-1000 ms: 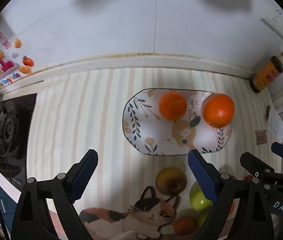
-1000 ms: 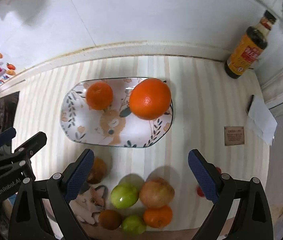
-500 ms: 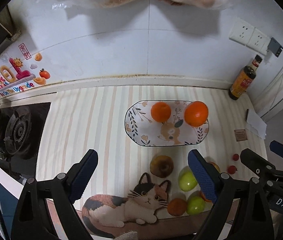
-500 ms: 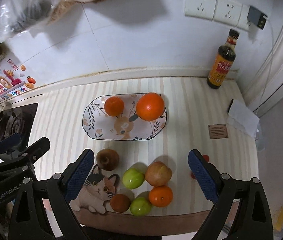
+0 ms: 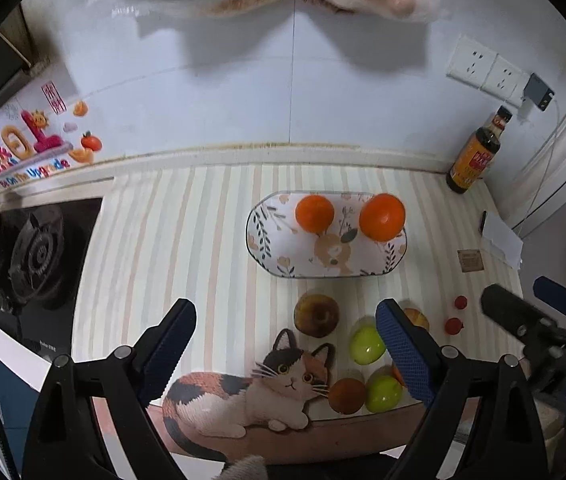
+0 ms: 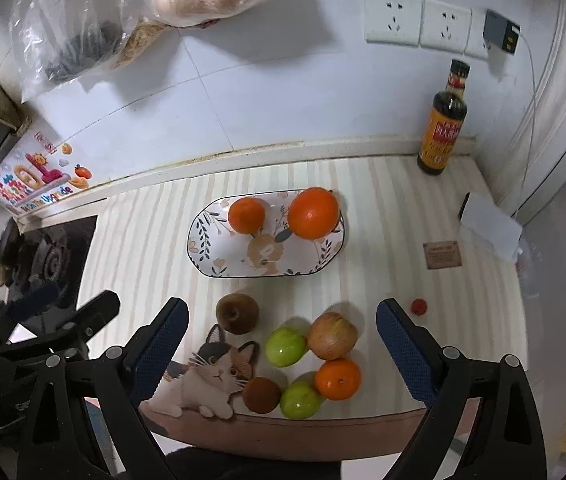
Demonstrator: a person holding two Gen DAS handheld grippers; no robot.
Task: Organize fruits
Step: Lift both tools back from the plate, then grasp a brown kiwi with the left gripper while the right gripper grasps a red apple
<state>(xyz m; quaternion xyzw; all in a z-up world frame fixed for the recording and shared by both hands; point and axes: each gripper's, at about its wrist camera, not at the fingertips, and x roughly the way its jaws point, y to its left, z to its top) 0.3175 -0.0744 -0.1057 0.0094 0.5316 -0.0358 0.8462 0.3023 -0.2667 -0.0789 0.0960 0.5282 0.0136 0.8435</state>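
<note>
A patterned oval plate (image 6: 211,256) (image 5: 267,252) holds a small orange (image 6: 246,215) (image 5: 314,213) and a large orange (image 6: 313,213) (image 5: 382,217). In front of it on the counter lie a brown fruit (image 6: 237,313) (image 5: 316,315), a reddish apple (image 6: 332,335), two green fruits (image 6: 285,346) (image 6: 301,399), a small orange (image 6: 337,378) and a kiwi (image 6: 261,394). My left gripper (image 5: 285,344) is open and empty, high above the counter's front. My right gripper (image 6: 281,344) is open and empty above the loose fruit.
A cat-shaped mat (image 6: 203,376) lies at the front edge. A sauce bottle (image 6: 443,120) stands at the back right, near a white paper (image 6: 491,224). Small red fruits (image 6: 418,306) lie at the right. A gas stove (image 5: 31,256) is at the left. Plastic bags (image 6: 123,12) hang on the wall.
Both grippers have pulled back and up from the plate, so the counter and fruit look smaller. Both stay open and empty. The fruit has not moved.
</note>
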